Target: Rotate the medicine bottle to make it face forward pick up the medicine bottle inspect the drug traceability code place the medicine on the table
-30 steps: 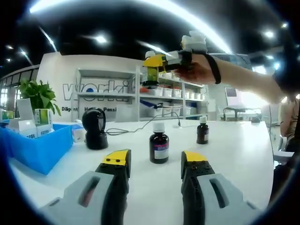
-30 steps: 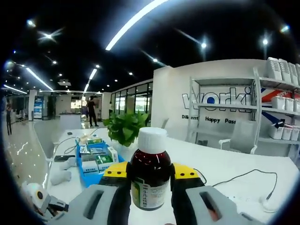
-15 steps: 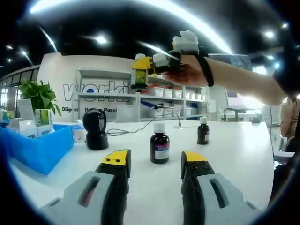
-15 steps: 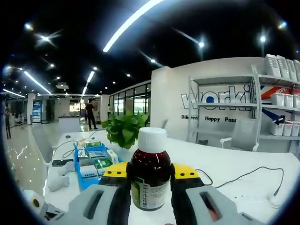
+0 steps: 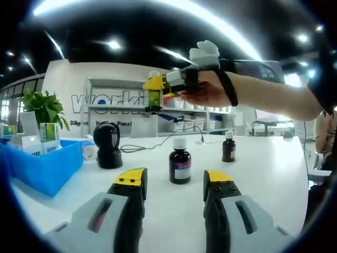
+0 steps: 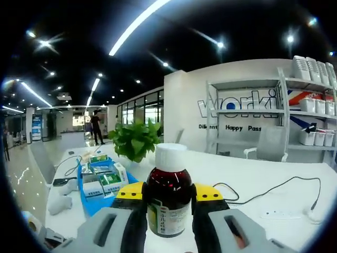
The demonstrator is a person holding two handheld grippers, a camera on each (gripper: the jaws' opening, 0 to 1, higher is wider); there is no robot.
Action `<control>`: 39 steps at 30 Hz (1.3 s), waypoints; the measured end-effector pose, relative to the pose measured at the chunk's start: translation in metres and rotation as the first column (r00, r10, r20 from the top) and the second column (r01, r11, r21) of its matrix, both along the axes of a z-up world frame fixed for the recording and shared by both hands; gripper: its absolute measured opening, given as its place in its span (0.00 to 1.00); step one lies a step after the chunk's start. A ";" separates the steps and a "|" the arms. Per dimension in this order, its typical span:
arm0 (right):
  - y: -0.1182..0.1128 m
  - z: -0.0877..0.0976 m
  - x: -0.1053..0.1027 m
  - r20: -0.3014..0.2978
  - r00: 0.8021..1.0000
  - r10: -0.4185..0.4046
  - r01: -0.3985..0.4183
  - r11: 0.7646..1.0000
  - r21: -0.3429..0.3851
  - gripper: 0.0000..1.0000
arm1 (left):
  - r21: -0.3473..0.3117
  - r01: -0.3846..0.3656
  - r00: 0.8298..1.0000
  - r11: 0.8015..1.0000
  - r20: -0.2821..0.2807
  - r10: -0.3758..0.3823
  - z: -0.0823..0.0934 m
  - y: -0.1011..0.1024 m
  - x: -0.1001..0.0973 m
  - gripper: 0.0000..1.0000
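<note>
A dark medicine bottle [image 6: 168,197] with a white cap and a pale label sits upright between the jaws of my right gripper [image 6: 168,194], which is shut on it, held high above the white table [image 6: 253,179]. In the left gripper view that same gripper [image 5: 154,95] shows up high, held by a hand [image 5: 202,92], with the bottle [image 5: 153,97] in it. My left gripper [image 5: 174,179] stands open low over the table [image 5: 263,174], nothing between its jaws. Ahead of it stands a brown bottle [image 5: 180,161] with a white cap; a smaller one [image 5: 227,147] is further right.
A blue bin [image 5: 45,163] with medicine boxes sits at the left, also seen in the right gripper view as the blue bin [image 6: 100,182]. A black scanner stand [image 5: 107,145] with a cable stands behind. A green plant [image 6: 134,142] and shelves [image 6: 295,110] lie beyond.
The right gripper with its bottle has moved left in the left gripper view, and slightly lower than half a second ago. The left gripper has stayed still.
</note>
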State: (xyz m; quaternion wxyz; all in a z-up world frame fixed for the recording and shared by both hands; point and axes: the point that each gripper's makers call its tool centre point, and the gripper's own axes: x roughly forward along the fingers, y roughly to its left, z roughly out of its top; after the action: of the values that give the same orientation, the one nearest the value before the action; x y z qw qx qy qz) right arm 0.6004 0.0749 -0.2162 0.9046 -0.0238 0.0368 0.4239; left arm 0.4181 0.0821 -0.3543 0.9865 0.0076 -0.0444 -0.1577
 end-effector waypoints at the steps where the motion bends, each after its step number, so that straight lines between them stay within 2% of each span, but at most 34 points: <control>1: 0.000 -0.002 0.001 0.002 1.000 -0.005 0.005 1.000 -0.002 0.27 | 0.001 0.000 1.000 1.000 0.000 0.000 0.000 0.000 0.000 0.34; 13: 0.003 -0.029 0.022 -0.039 0.996 -0.086 0.086 0.996 0.003 0.27 | -0.002 -0.006 1.000 1.000 0.000 0.006 0.000 0.001 0.000 0.34; 19: 0.008 -0.036 0.035 -0.053 0.992 -0.111 0.111 0.994 0.007 0.27 | -0.004 -0.001 1.000 1.000 -0.001 0.001 0.000 0.001 0.000 0.34; 31: 0.016 -0.045 0.045 -0.069 0.991 -0.116 0.118 0.993 0.020 0.27 | -0.008 0.002 1.000 1.000 0.004 -0.002 0.001 0.001 0.000 0.34; 39: 0.018 -0.052 0.049 -0.057 0.990 -0.127 0.127 0.992 -0.001 0.27 | -0.009 0.003 1.000 1.000 0.007 -0.003 0.002 0.000 0.000 0.34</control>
State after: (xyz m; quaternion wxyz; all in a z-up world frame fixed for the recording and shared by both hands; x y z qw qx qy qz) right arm 0.6497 0.0932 -0.2683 0.9284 -0.0081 0.0636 0.3659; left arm 0.4181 0.0824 -0.3526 0.9861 0.0038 -0.0484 -0.1589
